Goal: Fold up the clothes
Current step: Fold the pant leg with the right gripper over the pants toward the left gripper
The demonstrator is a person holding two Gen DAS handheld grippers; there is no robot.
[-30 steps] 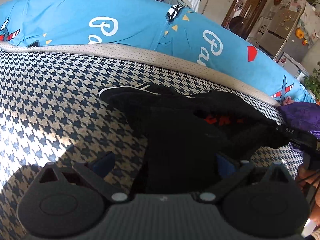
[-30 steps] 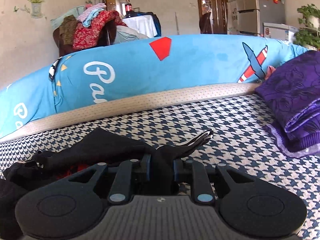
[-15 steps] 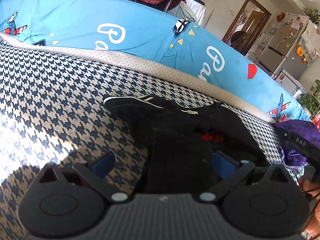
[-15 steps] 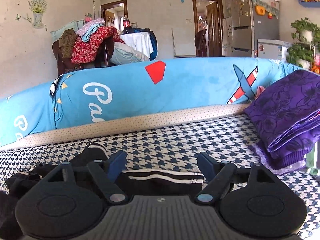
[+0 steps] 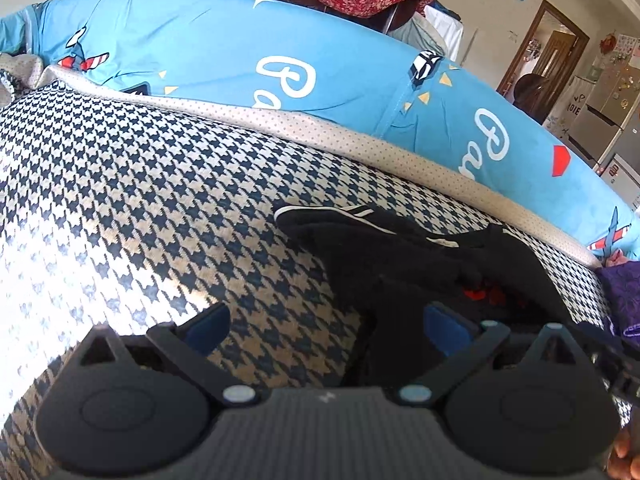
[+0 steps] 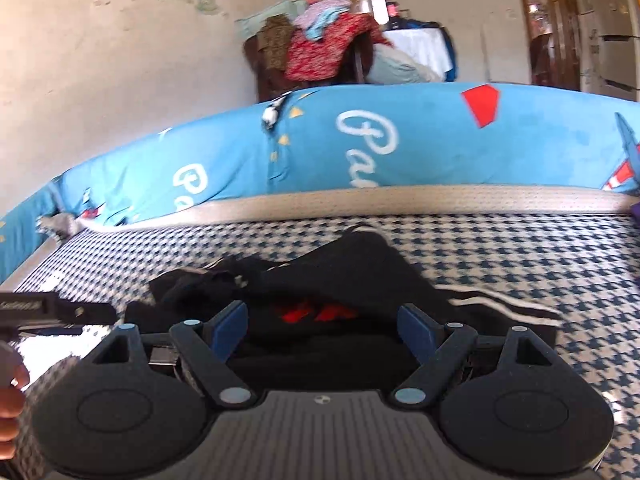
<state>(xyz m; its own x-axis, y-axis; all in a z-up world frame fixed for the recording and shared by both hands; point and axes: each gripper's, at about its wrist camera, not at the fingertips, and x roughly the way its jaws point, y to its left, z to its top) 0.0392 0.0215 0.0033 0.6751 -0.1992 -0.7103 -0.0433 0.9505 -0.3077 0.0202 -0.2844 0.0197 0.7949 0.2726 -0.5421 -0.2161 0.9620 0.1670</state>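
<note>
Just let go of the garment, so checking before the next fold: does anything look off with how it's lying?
Yes. The black garment lies bunched, not flat: folds are piled at its middle, a red print peeks from between layers, and the white-striped cuff trails out to one side. Both tools, left and right, are open.

L gripper [image 5: 326, 326]: jaws standing wide apart, gripping nothing, blue pads [image 5: 446, 326] showing. R gripper [image 6: 322, 326]: same, jaws spread, nothing between. Person's fingers [image 6: 10, 404] showing at left edge of R wrist view.
</note>
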